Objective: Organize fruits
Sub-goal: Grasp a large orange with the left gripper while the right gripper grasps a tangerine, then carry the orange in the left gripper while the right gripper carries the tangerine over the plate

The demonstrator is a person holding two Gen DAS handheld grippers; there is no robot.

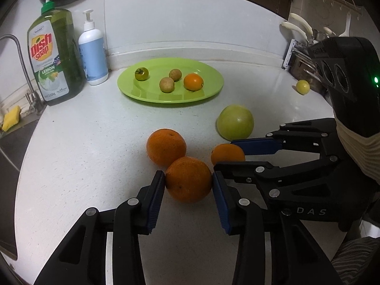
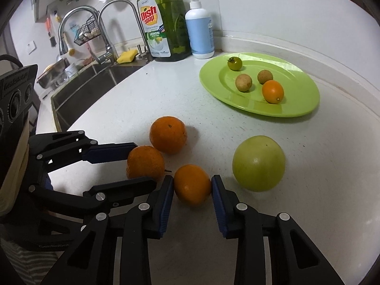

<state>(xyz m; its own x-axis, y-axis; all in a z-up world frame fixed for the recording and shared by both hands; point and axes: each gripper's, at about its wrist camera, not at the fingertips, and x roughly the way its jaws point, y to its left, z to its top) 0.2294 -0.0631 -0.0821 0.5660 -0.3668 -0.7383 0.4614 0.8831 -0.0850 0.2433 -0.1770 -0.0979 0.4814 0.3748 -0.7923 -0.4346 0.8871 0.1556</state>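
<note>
Kitchen counter, white, speckled.

1. Left gripper: lower centre of the left view, jaws narrow, both pads pressed on the near orange. In the right view it enters from the left edge, clamped on the same fruit.
2. Right gripper: lower centre of the right view, jaws narrow, pads touching both sides of the small orange. In the left view it enters from the right edge, closed on that fruit.
3. Third orange: loose, touching the near orange, just above it in the left view.
4. Green fruit: large, round, loose on the counter, right of centre, just beside the right gripper's outer finger.
5. Plate: green, oval, upper centre of the left view, upper right of the right view. Holds a green tomato, two brown fruits and a small orange fruit, none touching.
6. Yellow fruit: small, far right of the left view, near a rack.
7. Dish soap and pump bottle: upright, side by side, upper left, behind the plate.
8. Sink: left of the right view, with taps and a yellow sponge.
</note>
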